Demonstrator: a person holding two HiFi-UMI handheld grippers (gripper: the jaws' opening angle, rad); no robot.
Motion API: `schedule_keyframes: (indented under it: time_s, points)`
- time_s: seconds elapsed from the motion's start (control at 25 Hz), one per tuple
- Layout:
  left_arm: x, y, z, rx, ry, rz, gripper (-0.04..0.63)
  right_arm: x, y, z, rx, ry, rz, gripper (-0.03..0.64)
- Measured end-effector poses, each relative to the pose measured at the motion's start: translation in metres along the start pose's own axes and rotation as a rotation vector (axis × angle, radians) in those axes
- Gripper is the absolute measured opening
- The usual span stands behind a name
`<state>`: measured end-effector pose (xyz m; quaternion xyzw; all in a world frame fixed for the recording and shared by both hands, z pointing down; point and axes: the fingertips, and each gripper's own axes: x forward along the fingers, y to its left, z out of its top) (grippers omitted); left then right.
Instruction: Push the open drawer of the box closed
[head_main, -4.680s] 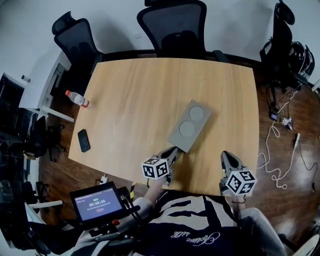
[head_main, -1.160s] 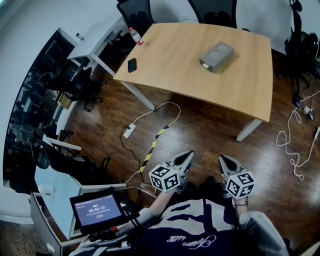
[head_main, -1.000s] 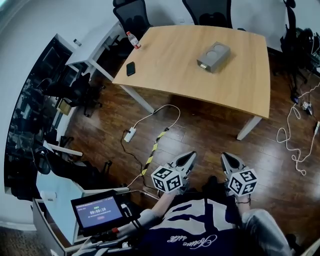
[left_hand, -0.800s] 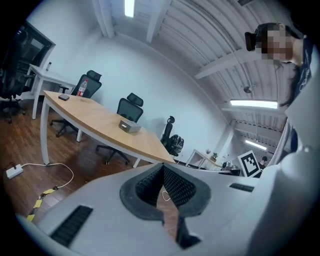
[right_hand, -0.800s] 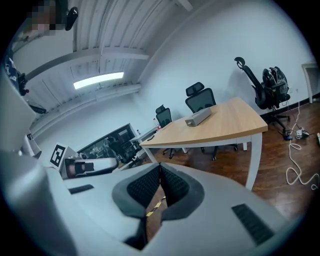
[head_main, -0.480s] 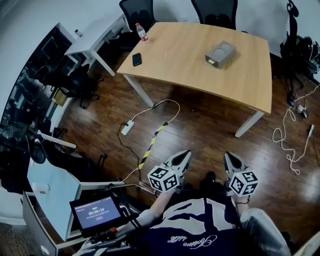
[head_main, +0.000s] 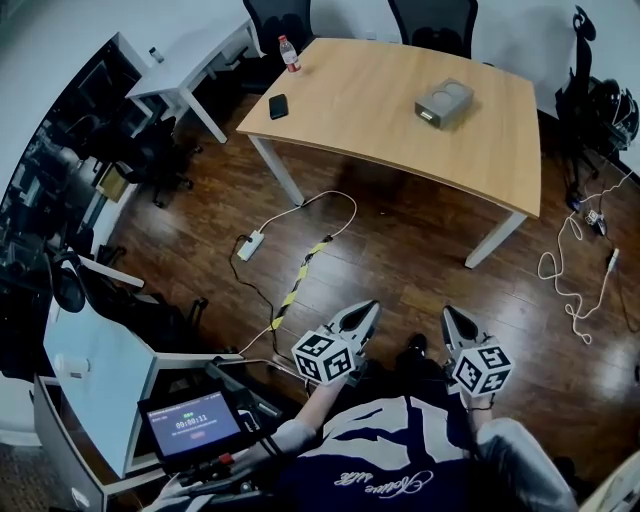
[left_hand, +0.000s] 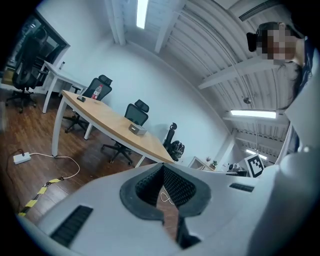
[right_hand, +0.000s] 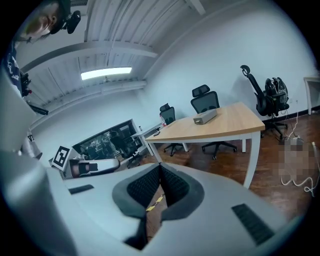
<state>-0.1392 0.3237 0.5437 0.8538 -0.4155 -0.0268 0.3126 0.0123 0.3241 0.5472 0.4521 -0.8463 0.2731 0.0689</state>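
Box (head_main: 444, 103) distant, left gripper (left_hand: 163, 168), right gripper (right_hand: 160, 168) closed

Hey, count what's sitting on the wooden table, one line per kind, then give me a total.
Grey box: 1
Black phone: 1
Bottle: 1
Total: 3

This is an office or meeting room. A large wooden bench (head_main: 370, 120) stands on a dark wood floor (head_main: 400, 270), with black swivel chairs (head_main: 432, 20) at its far side. A white desk (head_main: 190, 55) stands nearby, a power strip (head_main: 249, 245) and cables lie on the floor, and strip lights (left_hand: 142, 12) hang overhead.
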Motion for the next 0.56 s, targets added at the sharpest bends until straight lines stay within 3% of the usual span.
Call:
schedule_keyframes:
  time_s: [0.56]
  points:
    - [-0.031, -0.025, -0.007, 0.019, -0.029, -0.029, 0.002, -0.025, 0.031, -0.014, -0.013, -0.034, 0.026, -0.002]
